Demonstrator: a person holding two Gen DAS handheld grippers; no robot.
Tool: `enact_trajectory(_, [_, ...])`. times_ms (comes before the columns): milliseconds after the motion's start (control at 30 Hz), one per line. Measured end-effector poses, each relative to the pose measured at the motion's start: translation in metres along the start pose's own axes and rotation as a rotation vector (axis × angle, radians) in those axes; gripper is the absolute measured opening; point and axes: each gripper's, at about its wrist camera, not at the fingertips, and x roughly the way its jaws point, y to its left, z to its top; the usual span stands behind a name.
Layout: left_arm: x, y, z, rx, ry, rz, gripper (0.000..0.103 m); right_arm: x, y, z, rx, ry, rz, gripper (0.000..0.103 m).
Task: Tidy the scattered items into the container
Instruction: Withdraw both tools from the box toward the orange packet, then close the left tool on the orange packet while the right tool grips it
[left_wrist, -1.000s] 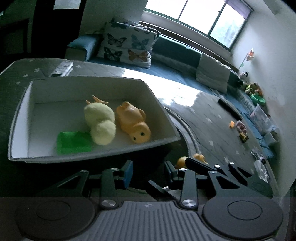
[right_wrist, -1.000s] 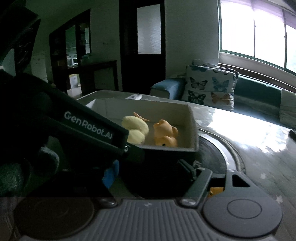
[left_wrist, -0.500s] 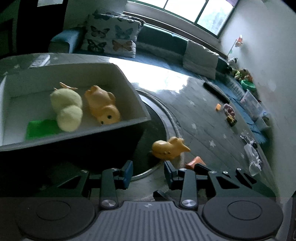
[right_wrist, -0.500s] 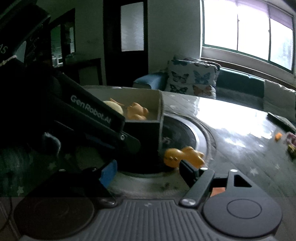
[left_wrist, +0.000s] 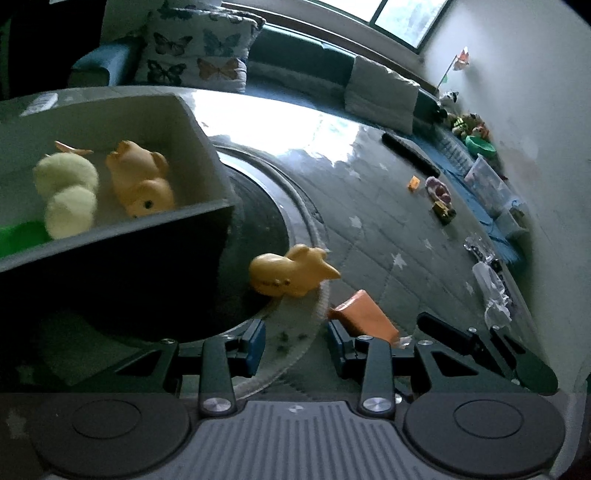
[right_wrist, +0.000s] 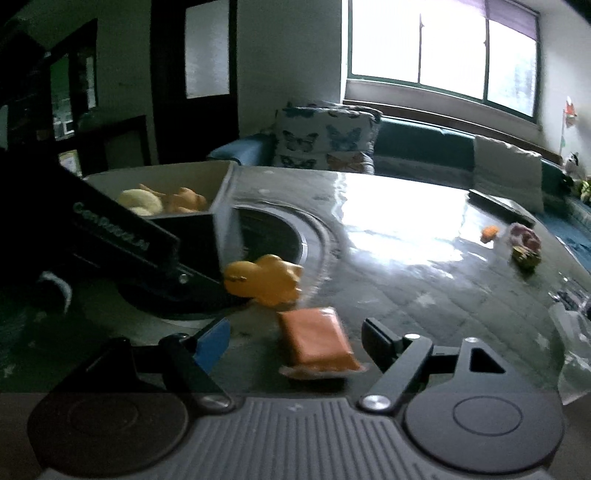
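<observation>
My right gripper (right_wrist: 295, 341) wide, straddling orange packet (right_wrist: 317, 345) on mat (right_wrist: 424, 280). Left gripper (left_wrist: 295, 341) open, empty. Yellow toy (right_wrist: 264, 282) just beyond packet, beside box (left_wrist: 207, 155). Go low, centre packet, close on its long sides; avoid nudging toy.

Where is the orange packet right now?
The orange packet lies on the table between the open right gripper fingers, just in front of the yellow toy beside the box.
</observation>
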Motion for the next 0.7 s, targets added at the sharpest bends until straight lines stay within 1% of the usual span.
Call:
enact_trajectory(200, [0.015,-0.009,0.003,-0.001,0.018,-0.010,0.039,0.013,-0.015,-0.005,0.013,0.027,-0.012,0.078])
enact_trajectory(267, [0.020,-0.011,0.005,0.000,0.025,-0.011,0.039,0.017,-0.019,-0.007,0.021,0.039,-0.008,0.071])
enact_trajectory(400, [0.029,-0.015,0.009,-0.009,0.039,-0.017,0.039,0.023,-0.022,-0.011,0.030,0.060,0.006,0.065])
enact_trajectory(467, [0.034,-0.016,0.011,-0.016,0.047,-0.023,0.039,0.025,-0.023,-0.013,0.033,0.069,0.018,0.059])
enact_trajectory(533, [0.038,-0.018,0.013,-0.023,0.055,-0.027,0.039,0.026,-0.025,-0.015,0.037,0.074,0.029,0.057])
enact_trajectory(700, [0.049,-0.021,0.013,-0.033,0.073,-0.030,0.039,0.023,-0.024,-0.016,0.037,0.074,0.038,0.057])
